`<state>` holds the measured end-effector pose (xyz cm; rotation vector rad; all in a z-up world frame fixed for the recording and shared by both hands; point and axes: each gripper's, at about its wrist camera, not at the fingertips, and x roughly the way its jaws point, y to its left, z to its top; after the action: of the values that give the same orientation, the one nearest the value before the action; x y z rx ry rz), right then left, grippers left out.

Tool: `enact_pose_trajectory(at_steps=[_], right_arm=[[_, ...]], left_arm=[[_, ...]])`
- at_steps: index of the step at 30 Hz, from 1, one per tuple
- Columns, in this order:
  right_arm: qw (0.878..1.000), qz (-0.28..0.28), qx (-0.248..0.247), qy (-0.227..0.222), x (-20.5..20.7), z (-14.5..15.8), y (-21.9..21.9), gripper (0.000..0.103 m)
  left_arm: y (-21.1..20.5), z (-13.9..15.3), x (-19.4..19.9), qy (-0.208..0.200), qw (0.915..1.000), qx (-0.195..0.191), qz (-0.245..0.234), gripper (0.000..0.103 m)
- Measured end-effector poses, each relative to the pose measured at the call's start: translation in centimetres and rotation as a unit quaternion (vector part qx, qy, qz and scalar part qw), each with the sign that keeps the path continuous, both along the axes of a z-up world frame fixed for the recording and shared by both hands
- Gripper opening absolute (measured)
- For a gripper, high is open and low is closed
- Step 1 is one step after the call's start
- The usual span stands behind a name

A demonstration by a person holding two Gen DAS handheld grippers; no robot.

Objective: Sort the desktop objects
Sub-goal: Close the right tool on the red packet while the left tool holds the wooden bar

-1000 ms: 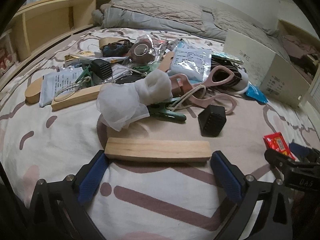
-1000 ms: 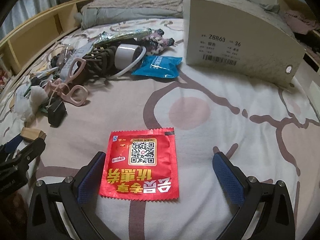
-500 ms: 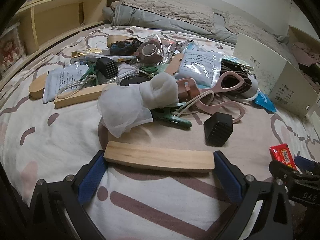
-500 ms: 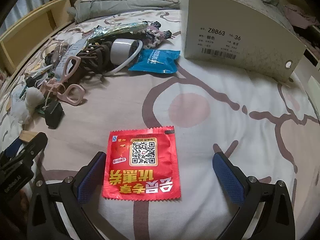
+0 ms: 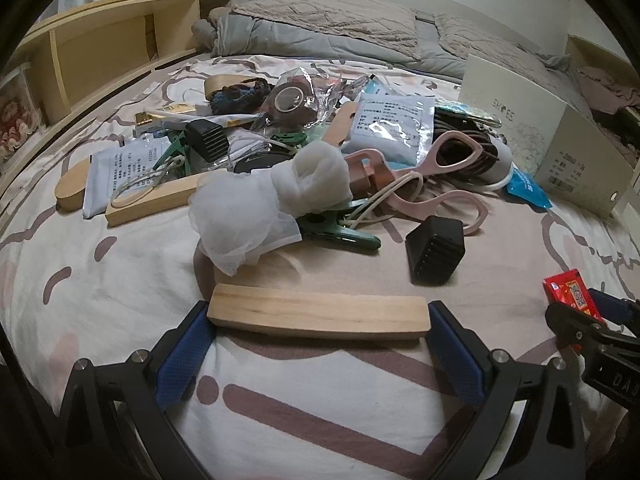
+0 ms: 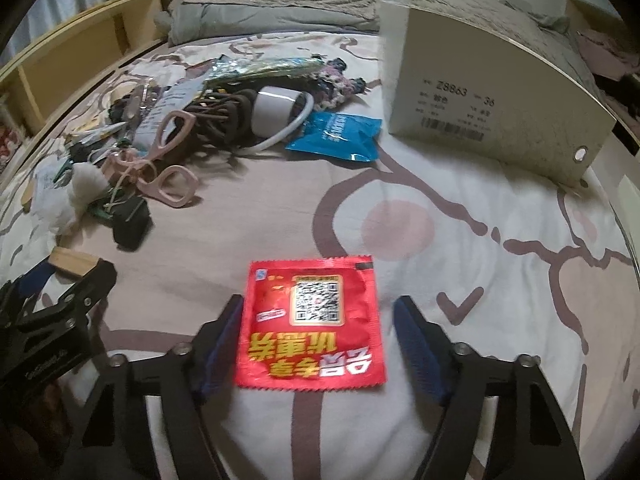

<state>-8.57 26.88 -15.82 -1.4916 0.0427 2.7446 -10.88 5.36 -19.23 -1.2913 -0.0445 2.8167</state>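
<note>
A pale wooden block (image 5: 318, 316) lies on the patterned bedsheet, crosswise between the blue pads of my left gripper (image 5: 319, 308). Those jaws stand wide and the pads sit right at the block's two ends. A red foil packet (image 6: 312, 328) with a QR code lies flat between the fingers of my right gripper (image 6: 319, 300), whose jaws are closing. Its left pad (image 6: 222, 336) is at the packet's edge, and a gap remains at the right pad (image 6: 418, 346). The left wrist view shows the right gripper (image 5: 580, 328) over the red packet (image 5: 568, 294).
A pile sits beyond the block: white mesh cloth (image 5: 272, 204), green clip (image 5: 344, 236), black cube (image 5: 436, 248), pink scissors (image 5: 444, 164), sachets. A white shoe box (image 6: 500, 92) stands at the back right, a blue packet (image 6: 336, 136) beside it. Wooden shelving (image 5: 100, 52) runs along the left.
The right gripper's jaws have narrowed around the red packet. The left gripper has slid forward, so the wooden block now lies deeper between its pads.
</note>
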Motion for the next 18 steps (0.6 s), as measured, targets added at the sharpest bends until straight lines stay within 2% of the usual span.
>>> enact_pose_trajectory(at_steps=[18], right_arm=[[1.0,-0.003,-0.001,0.007,0.08,-0.08,-0.33,0.064]], left_arm=[[-0.25,0.28,0.15,0.002,1.0,0.004,-0.006,0.1]])
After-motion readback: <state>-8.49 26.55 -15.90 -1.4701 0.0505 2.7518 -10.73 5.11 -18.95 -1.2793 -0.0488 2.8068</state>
